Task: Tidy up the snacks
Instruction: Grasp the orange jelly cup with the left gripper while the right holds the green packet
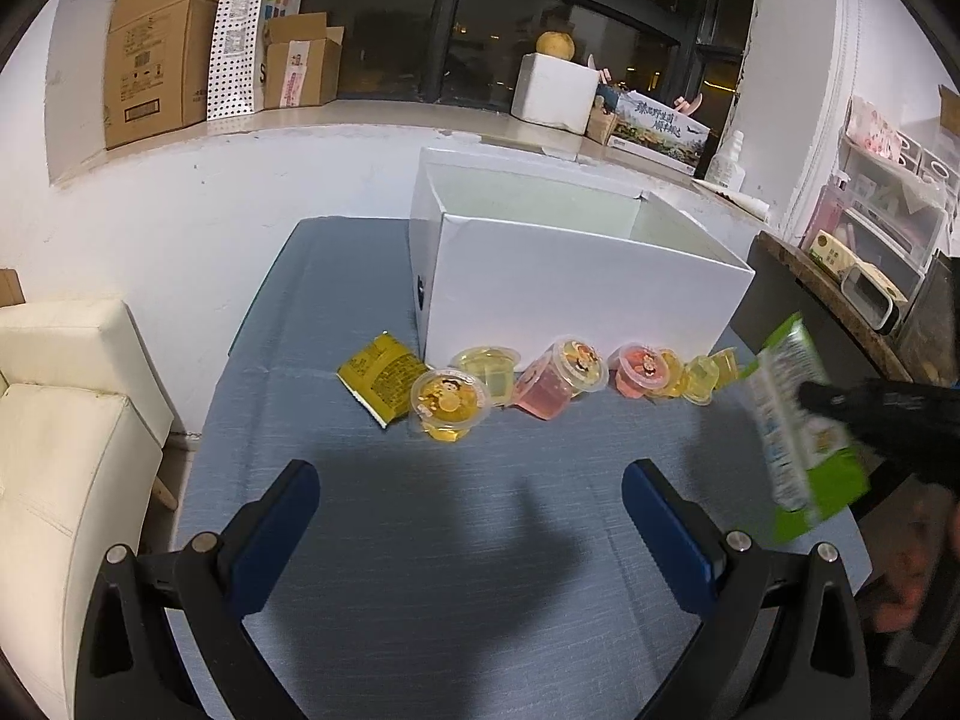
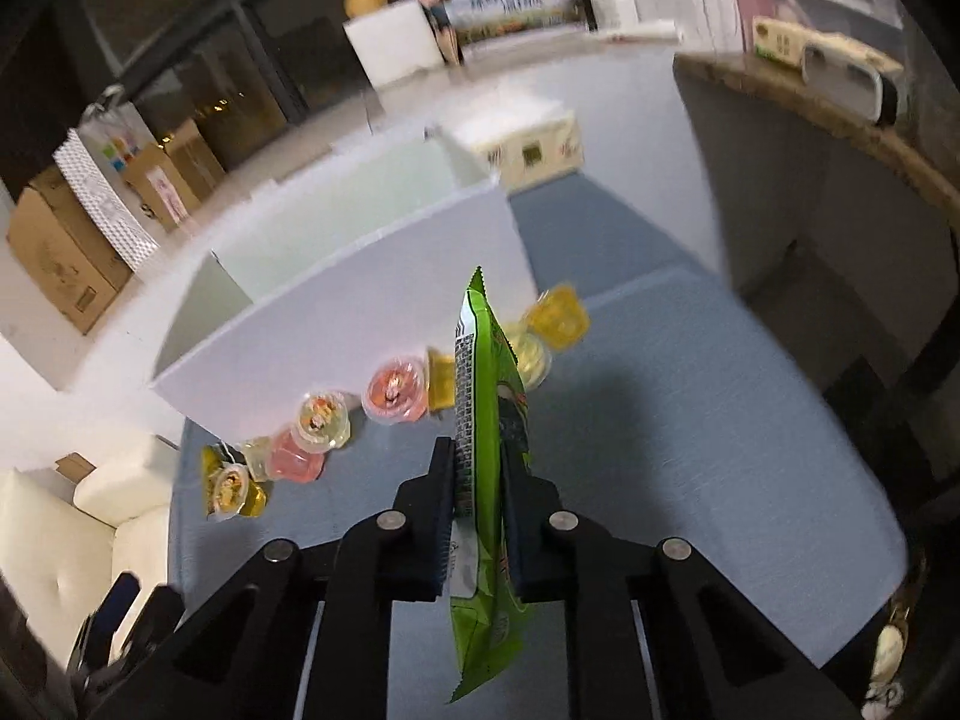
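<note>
Far left, cream cushioned seating stands beside the worktop, which carries a blue-grey cloth. On the window ledge behind: cardboard boxes, a dotted paper bag and a white foam block with a round fruit on top.

The left gripper hovers over bare cloth, jaws wide and holding nothing.

An open white box sits at the far centre of the worktop. Along its near wall lies a row of snacks: a yellow packet at the left end, then yellow and pink jelly cups running right, some tipped on their sides.

The right gripper has its jaws closed on a green snack packet, held edge-up above the worktop, near the right end of the row.

Far right, a wooden shelf and clear storage drawers.
</note>
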`<state>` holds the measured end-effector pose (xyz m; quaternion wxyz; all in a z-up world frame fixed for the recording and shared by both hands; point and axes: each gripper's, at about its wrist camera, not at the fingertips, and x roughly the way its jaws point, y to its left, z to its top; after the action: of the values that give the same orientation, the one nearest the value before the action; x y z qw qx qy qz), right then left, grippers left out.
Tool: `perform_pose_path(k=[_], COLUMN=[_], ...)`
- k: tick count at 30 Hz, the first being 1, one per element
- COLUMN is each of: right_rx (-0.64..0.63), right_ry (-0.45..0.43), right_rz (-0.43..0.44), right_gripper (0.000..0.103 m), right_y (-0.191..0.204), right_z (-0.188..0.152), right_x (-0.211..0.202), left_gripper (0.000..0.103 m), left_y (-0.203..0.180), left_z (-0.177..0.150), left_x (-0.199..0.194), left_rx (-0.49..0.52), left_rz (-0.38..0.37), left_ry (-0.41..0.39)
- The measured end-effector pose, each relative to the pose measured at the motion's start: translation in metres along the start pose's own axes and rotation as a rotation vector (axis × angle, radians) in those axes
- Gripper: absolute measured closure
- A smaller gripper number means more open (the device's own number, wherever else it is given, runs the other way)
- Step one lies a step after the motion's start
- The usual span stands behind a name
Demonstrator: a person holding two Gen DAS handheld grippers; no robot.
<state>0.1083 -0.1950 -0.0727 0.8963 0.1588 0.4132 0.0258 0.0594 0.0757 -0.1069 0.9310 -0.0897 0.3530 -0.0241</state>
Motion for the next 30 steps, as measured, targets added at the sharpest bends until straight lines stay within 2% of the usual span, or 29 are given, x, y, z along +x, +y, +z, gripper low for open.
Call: perform_pose_path(k=[5, 8, 10, 14, 17, 20, 21, 23, 24, 30], right_rx=[-0.076, -0.116, -0.13, -0.154, -0.164, -0.168, -0.168, -0.167, -0.168, -0.172], right_ry=[-0.081, -0.107, -0.105, -0.093, -0.081, -0.069, -0.069, -0.07, -0.07, -0.063], right_rz=[0.029, 0.042, 0.046, 0.064, 0.082, 0.094, 0.095, 0.097, 0.099, 0.108], right_gripper=[0.088, 0.088, 0.088, 0.088, 0.088, 0.088, 0.088, 0.088, 0.088, 0.088], right_y=[-0.003, 0.002, 0.003, 0.005, 0.008, 0.009, 0.009, 0.008, 0.008, 0.01], right_z=[0.006, 0.009, 0.008, 0.003, 0.001, -0.001, -0.002, -0.002, -0.002, -0.003], right_x=[-0.027, -0.026, -0.025, -0.023, -0.02, -0.017, -0.017, -0.018, -0.018, -0.017], left_gripper=[0.0, 0.0, 0.0, 0.0, 0.0, 0.001, 0.004, 0.021, 0.033, 0.051], left_y=[0.0, 0.005, 0.007, 0.004, 0.003, 0.005, 0.006, 0.009, 0.012, 0.017], left_z=[0.0, 0.003, 0.006, 0.015, 0.022, 0.026, 0.026, 0.026, 0.025, 0.022], left_x=[0.017, 0.034, 0.049, 0.072, 0.093, 0.113, 0.117, 0.119, 0.119, 0.105], left_rx=[0.023, 0.017, 0.011, 0.045, 0.077, 0.096, 0.098, 0.078, 0.058, 0.032], left_rz=[0.011, 0.036, 0.02, 0.057, 0.029, 0.055, 0.055, 0.042, 0.025, -0.025], left_ry=[0.022, 0.05, 0.07, 0.086, 0.105, 0.15, 0.158, 0.163, 0.169, 0.151])
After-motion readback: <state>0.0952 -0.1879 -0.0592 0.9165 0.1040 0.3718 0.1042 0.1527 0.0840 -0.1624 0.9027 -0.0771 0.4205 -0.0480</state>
